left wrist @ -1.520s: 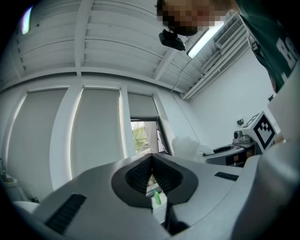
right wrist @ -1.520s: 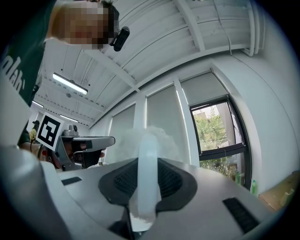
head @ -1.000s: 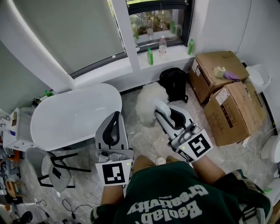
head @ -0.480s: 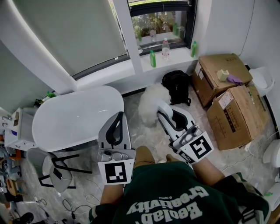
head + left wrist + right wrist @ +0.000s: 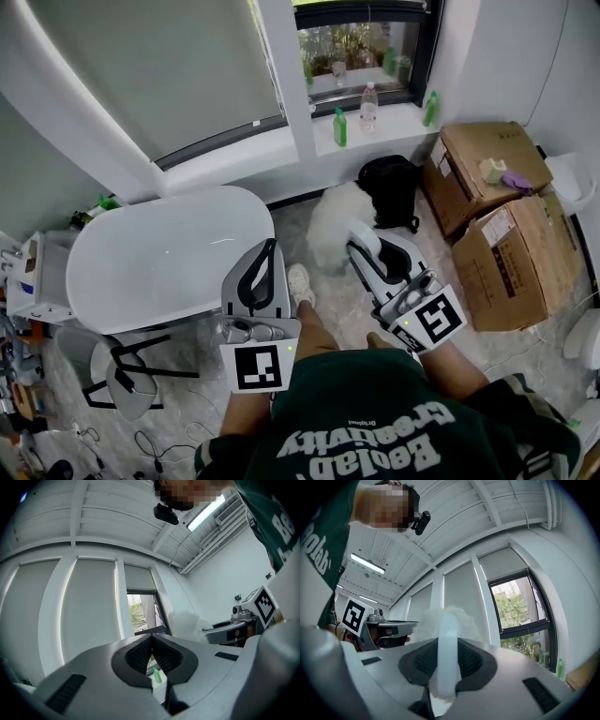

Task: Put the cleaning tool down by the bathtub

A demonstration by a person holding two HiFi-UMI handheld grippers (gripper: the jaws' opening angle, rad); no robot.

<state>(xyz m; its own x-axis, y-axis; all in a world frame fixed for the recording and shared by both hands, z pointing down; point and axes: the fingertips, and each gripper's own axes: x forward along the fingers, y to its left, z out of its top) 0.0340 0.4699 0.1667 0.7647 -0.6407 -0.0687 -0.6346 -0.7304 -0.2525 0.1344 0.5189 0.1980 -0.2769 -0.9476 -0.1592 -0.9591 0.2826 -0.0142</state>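
Right hand-held gripper (image 5: 445, 645) clamps the cleaning tool (image 5: 446, 618).

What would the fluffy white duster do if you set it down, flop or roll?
The duster is probably very light: its head is a big airy puff. That puff looks soft, so it would likely squash, not roll. Its handle looks stiff and smooth, standing straight in the right gripper.

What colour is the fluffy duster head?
The duster is white; it shows best in the head view.
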